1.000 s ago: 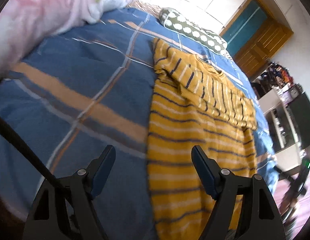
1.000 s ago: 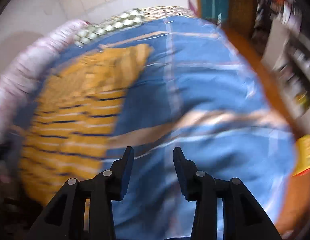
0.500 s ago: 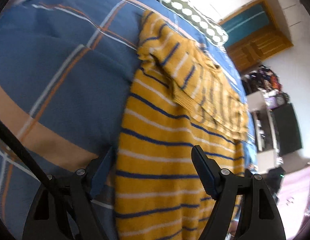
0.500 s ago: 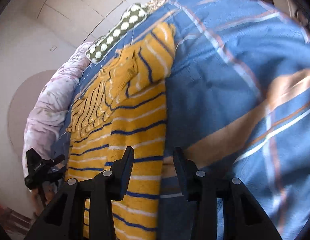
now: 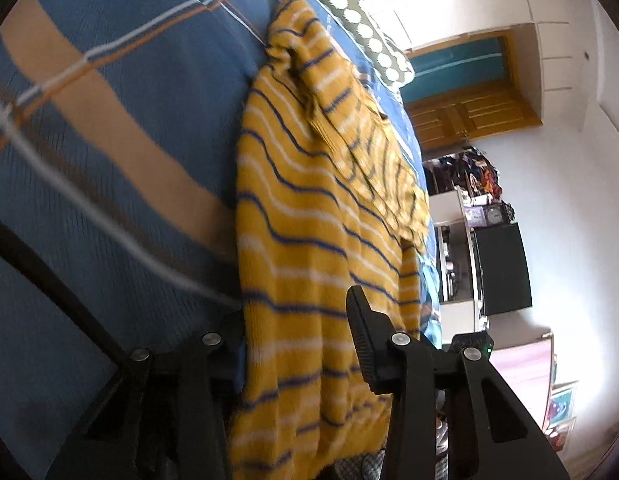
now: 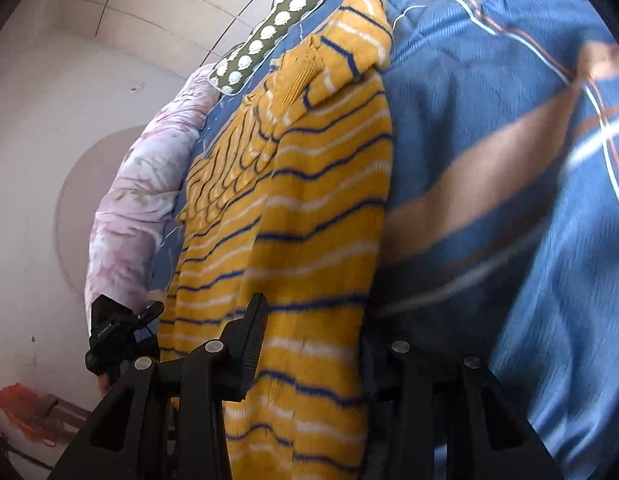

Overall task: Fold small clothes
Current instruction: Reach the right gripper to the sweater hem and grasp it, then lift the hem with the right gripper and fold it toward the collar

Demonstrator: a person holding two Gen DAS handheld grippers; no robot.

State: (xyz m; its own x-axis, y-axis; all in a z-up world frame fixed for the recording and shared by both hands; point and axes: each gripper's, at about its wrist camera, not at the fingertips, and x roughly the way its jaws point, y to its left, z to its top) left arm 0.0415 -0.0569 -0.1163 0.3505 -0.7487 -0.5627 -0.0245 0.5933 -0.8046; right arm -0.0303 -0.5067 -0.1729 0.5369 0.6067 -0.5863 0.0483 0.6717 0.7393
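Sweater [image 5: 309, 240] hem lies nearest, at the near edge of the bed, the garment running away lengthwise over the blue plaid bedspread [image 5: 109, 160]. At its near left corner the left gripper [image 5: 293, 344] straddles the hem, jaws spread, one finger on top and the other slipped beneath; at the near right corner the right gripper [image 6: 317, 340] does the same, also unclosed. I judge the step in hand to be pinching both corners for a lengthwise fold: both should close on the full thickness, level with each other, so the hem lifts straight. The knit looks thick and soft, mustard with thin navy and white stripes; farther off a sleeve lies folded across the chest with a ribbed cuff. Beyond sits a dotted pillow [image 6: 277, 24].
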